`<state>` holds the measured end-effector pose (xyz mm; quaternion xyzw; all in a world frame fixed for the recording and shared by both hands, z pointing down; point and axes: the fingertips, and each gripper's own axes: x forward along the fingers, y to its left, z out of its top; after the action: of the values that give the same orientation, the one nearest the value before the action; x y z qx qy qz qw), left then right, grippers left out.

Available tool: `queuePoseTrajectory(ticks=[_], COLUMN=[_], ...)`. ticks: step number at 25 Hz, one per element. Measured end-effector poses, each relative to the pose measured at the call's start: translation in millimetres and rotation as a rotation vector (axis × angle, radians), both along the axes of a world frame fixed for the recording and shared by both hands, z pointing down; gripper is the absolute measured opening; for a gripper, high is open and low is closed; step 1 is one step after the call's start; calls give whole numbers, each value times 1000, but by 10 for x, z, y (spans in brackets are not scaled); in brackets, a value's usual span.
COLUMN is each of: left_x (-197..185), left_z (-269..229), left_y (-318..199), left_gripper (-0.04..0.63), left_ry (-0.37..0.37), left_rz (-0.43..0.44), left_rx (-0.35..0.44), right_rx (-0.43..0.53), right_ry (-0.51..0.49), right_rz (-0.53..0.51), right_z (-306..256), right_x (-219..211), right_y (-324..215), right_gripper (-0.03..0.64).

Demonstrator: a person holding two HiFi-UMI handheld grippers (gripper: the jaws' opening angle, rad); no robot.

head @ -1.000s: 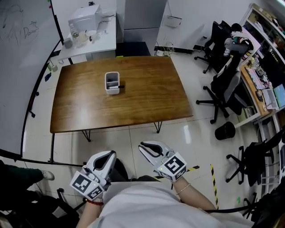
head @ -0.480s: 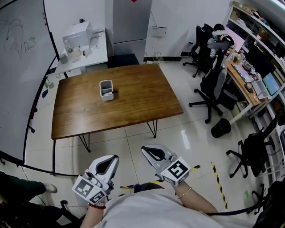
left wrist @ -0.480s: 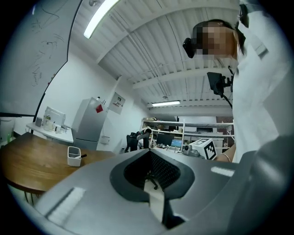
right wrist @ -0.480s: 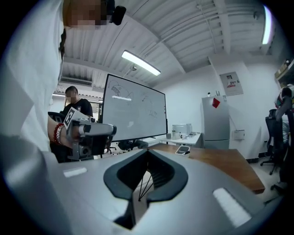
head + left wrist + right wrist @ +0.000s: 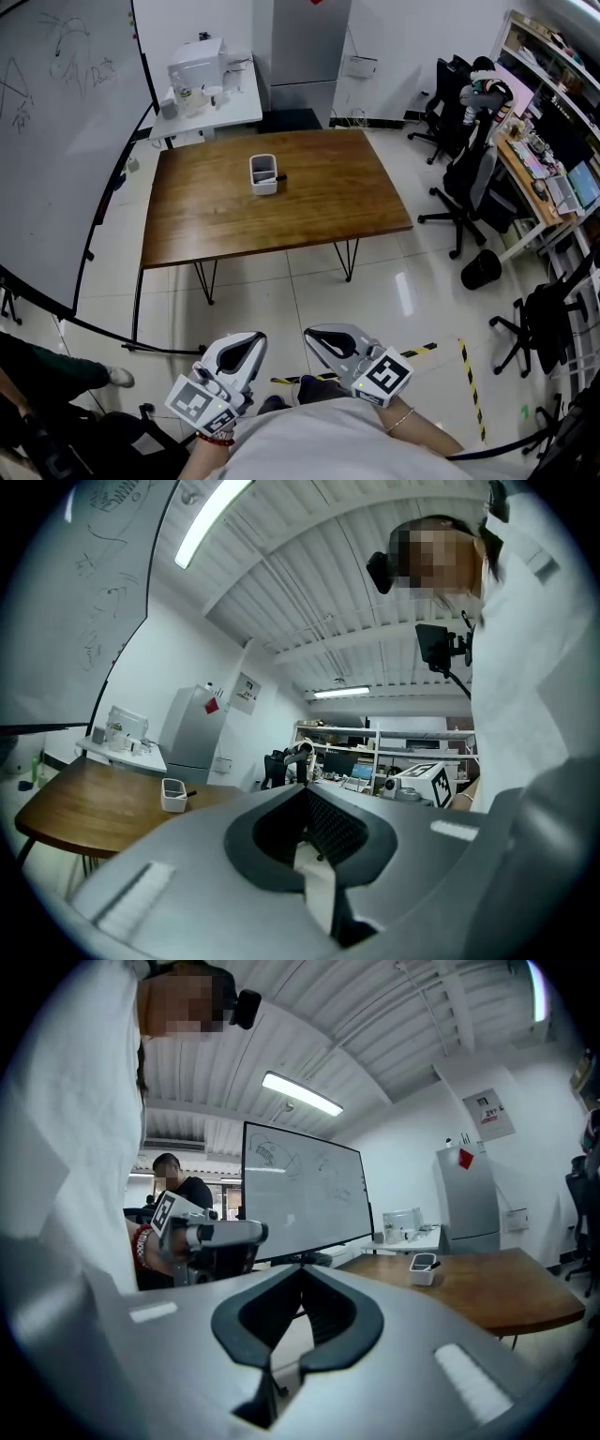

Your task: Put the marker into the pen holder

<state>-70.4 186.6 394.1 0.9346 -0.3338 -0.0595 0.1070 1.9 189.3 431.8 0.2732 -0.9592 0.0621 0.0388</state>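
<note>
Though unclear overhead, right tongs (image 5: 303, 1269) plainly meet.

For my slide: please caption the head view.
The left gripper and right gripper, both shut, point toward a wooden table bearing a white pen holder.

- We see a wooden table (image 5: 319, 206) with rounded corners in the middle of the room, standing on thin dark legs (image 5: 204, 281) on a pale tiled floor (image 5: 309, 291).
- On it, a little left of centre and towards the far edge, stands a white pen holder (image 5: 263, 174), upright.
- A dark marker (image 5: 280, 175) shows at the holder's right side, touching it; we cannot tell whether it lies flat on the wood.
- Beyond the far left corner stands a white side table (image 5: 234, 108), carrying a white machine (image 5: 195, 64).
</note>
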Motion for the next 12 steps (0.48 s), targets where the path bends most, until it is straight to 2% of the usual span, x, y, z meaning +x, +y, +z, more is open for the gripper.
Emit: queuePoseTrajectory(ticks=[8, 12], left_x=[-305, -347], left_z=[-47, -25], left_y=[62, -29], left_gripper=[0, 0], left_ry=[-14, -13], left_rz=[-53, -41], left_rx=[10, -1], right_rx=[78, 119], right_ry=[18, 34], right_rz=[83, 145], right_z=[-184, -247], right_x=[17, 35], right_y=[-30, -130], right_gripper=[0, 0])
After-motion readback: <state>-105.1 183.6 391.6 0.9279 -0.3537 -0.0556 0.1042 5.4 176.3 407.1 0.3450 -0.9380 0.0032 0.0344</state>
